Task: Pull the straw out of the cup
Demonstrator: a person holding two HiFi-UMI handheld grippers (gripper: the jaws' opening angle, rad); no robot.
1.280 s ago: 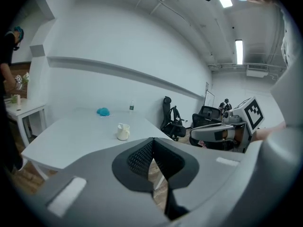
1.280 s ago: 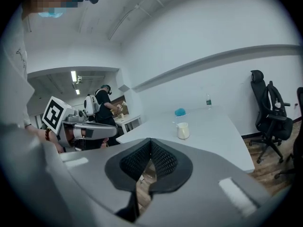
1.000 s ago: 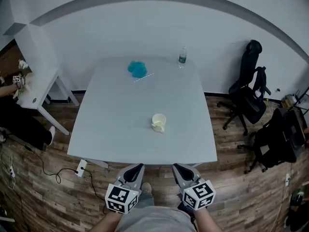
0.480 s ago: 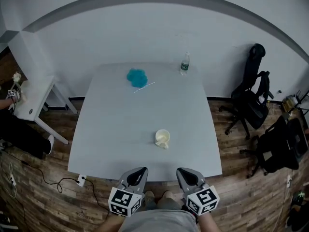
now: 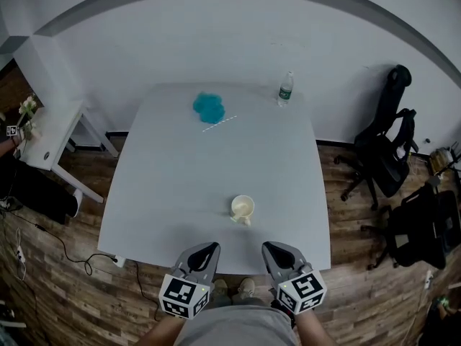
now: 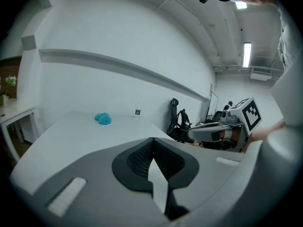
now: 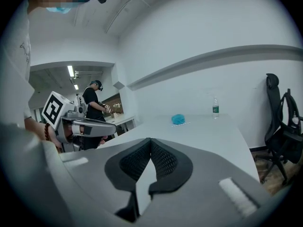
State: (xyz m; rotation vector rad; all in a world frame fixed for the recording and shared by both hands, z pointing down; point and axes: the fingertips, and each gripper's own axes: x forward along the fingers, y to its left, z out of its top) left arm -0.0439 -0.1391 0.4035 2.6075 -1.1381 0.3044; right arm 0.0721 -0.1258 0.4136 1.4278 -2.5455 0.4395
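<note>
Left gripper: jaws pressed together, with nothing between them. It is held low at the near edge of the table and points slightly down across it.
Right gripper: also pressed together and empty. It is just beside the left one and points the same way.
Cup: it stands upright on the table, a little ahead of both grippers and about between their two lines. Neither gripper touches it, and no straw stands in it.
Straw: it lies flat on the table far ahead of the grippers, well beyond the cup. It is just beside a blue cloth; I cannot tell if they touch.
Bottle: it stands at the far edge, ahead of the right gripper and far from it.
Step in hand: I judge the straw is already out of the cup. Both grippers are idle and away from the things.
Next move: probably no pull remains. If the straw must be taken, a gripper must first spread its jaws and then reach far past the cup without knocking it.
</note>
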